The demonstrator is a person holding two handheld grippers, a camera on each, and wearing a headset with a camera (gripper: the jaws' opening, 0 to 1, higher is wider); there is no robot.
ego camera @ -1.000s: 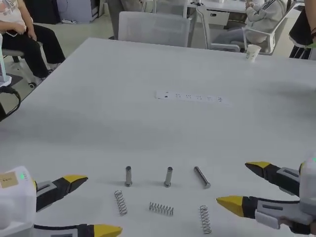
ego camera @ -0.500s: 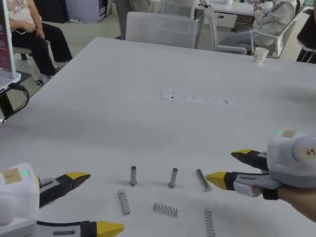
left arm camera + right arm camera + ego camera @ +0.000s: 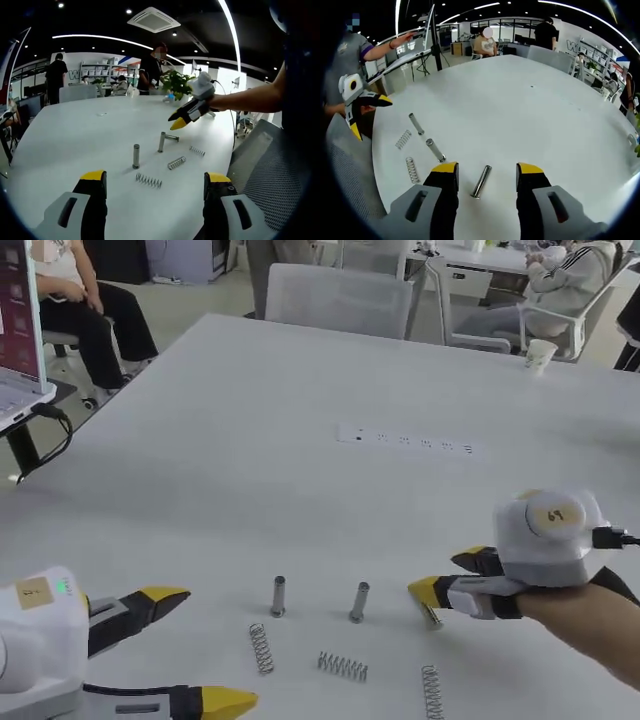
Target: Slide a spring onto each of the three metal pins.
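Note:
Two short metal pins point(image 3: 278, 597) point(image 3: 359, 602) stand upright on the white table point(image 3: 300, 440). A third pin point(image 3: 431, 616) lies flat to their right. Three springs point(image 3: 261, 648) point(image 3: 342, 667) point(image 3: 432, 690) lie in front of the pins. My right gripper point(image 3: 446, 576) is open, low over the table, its jaws either side of the lying pin point(image 3: 481, 181). My left gripper point(image 3: 205, 648) is open at the near left, holding nothing. From it I see the upright pins point(image 3: 135, 156) point(image 3: 161, 142) and the nearest spring point(image 3: 149, 180).
A flush power strip point(image 3: 405, 440) sits mid-table. A paper cup point(image 3: 540, 355) stands at the far right edge. Grey chairs point(image 3: 335, 295) line the far side, with people seated beyond. A laptop point(image 3: 20, 330) is off the table's left.
My right gripper has moved left and away from the front edge, down to the lying pin. The left gripper has stayed put; the head camera shifted.

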